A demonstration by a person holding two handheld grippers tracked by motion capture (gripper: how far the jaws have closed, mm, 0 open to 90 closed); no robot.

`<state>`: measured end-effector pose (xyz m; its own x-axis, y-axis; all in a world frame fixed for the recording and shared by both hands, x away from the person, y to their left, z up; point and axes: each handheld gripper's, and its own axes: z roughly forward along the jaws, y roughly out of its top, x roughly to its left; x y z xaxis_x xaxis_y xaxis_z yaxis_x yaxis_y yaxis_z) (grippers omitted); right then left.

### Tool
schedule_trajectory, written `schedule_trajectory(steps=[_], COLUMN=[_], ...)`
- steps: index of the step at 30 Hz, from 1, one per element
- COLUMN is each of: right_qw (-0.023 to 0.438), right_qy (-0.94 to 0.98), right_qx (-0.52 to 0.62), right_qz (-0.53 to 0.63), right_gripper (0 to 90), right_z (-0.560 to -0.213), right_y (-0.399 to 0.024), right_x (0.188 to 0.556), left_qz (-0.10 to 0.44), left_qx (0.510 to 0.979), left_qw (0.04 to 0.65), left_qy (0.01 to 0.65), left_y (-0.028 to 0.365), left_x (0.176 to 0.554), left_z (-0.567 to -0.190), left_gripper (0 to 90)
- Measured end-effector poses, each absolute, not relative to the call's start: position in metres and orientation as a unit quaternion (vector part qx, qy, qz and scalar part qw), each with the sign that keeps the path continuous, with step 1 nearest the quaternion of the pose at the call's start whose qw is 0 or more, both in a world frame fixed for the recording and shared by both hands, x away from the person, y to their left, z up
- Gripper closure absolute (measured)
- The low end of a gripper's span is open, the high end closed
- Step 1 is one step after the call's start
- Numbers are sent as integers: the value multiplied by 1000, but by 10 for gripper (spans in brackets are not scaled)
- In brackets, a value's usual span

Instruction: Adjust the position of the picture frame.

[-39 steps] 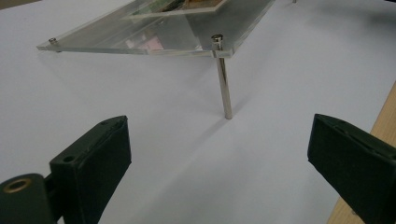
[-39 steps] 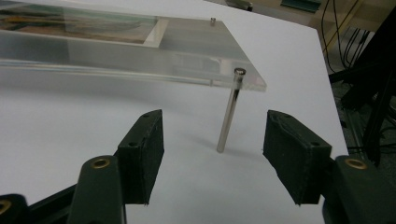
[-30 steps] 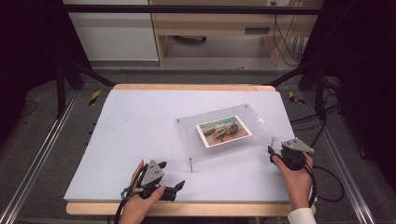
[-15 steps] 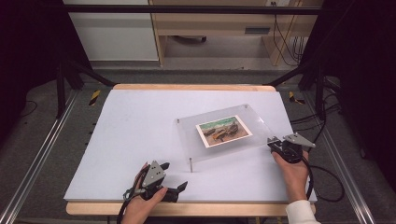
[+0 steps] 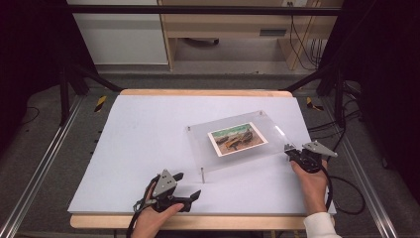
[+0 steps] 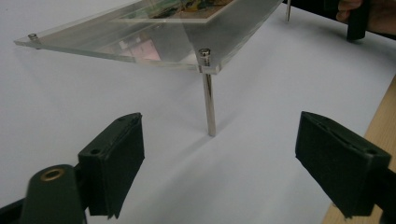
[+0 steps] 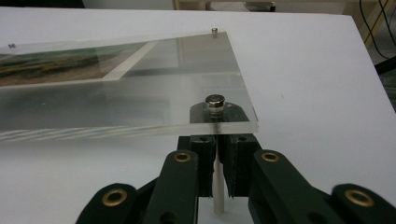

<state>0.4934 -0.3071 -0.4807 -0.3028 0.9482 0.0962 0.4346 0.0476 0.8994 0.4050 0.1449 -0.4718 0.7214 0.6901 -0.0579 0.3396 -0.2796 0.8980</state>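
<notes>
Right gripper (image 7: 217,179) is clamped on the frame's (image 5: 233,139) corner post (image 7: 217,196). Left gripper (image 6: 233,168) stands wide open, empty. Advise keeping the post vertical while unscrewing.

My right claw (image 5: 288,150) touches the clear frame's (image 5: 237,139) corner; my left claw (image 5: 187,185) rests apart on the worktop (image 5: 138,134).
</notes>
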Motion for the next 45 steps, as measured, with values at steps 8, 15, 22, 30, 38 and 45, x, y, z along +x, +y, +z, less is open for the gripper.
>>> schedule_trajectory(steps=[8, 15, 22, 30, 38, 45], right_qw=[264, 257, 258, 283, 298, 298], right_qy=[653, 647, 646, 656, 660, 662], right_qx=[532, 539, 537, 523, 509, 510], right_qz=[470, 475, 478, 465, 466, 462], right_gripper=[827, 823, 824, 806, 838, 841], right_z=[-476, -473, -472, -475, -475, -475], right_y=[-309, -310, -310, -308, -306, -305], right_x=[498, 500, 501, 501, 503, 504], left_qz=[166, 157, 144, 142, 148, 156], left_qx=[770, 758, 742, 733, 736, 746], left_qw=[510, 522, 545, 554, 550, 541], left_qy=[345, 358, 363, 368, 366, 356], left_y=[127, 118, 113, 114, 113, 109], left_x=[421, 434, 441, 442, 442, 444], left_z=[-476, -480, -477, -479, -477, -478], left_gripper=[412, 657, 776, 840, 839, 813])
